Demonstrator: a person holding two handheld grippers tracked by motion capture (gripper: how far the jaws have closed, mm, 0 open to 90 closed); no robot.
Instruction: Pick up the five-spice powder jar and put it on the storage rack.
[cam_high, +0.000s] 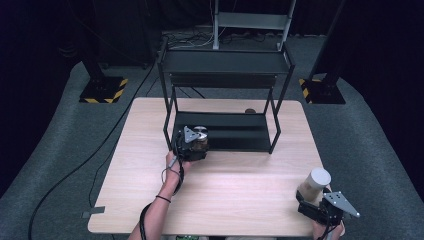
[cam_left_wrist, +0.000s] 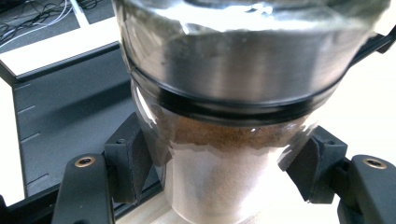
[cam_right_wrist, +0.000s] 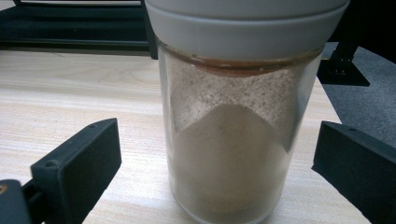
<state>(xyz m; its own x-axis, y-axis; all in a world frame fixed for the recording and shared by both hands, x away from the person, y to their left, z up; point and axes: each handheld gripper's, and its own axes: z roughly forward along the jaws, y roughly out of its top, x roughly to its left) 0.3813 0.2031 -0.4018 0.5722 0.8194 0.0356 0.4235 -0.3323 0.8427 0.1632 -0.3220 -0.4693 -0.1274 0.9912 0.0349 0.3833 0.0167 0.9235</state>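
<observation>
Left gripper (cam_high: 196, 145): seen in the high view at the front left corner of the rack's lower shelf, carried by the person's left hand (cam_high: 173, 161); a grey three-cornered plate is borne on top.
Left jaws: closed on a glass jar, one black pad (cam_left_wrist: 128, 163) pressed against each side of the glass, as shown in the left gripper view.
Steel-lidded jar (cam_left_wrist: 224, 140): clear glass with a brushed metal lid and a dark seal ring; brown powder is contained, with a paler layer below. It is held upright at the shelf's front edge, over the seam between shelf and table.
Right gripper (cam_high: 320, 202): placed near the table's front right corner, held by the right hand (cam_high: 330, 229).
Right jaws: spread apart; in the right gripper view a clear gap is left between each pad (cam_right_wrist: 77, 170) and the glass, so nothing is gripped.
White-lidded jar (cam_right_wrist: 229, 140): clear glass with a white lid, filled with beige powder heaped to a peak; it is stood upright on the table between the open jaws, untouched.
Rack (cam_high: 225, 90): black metal, two shelves, set at the far middle of the table.
Table (cam_high: 225, 190): pale wood, on grey carpet.
</observation>
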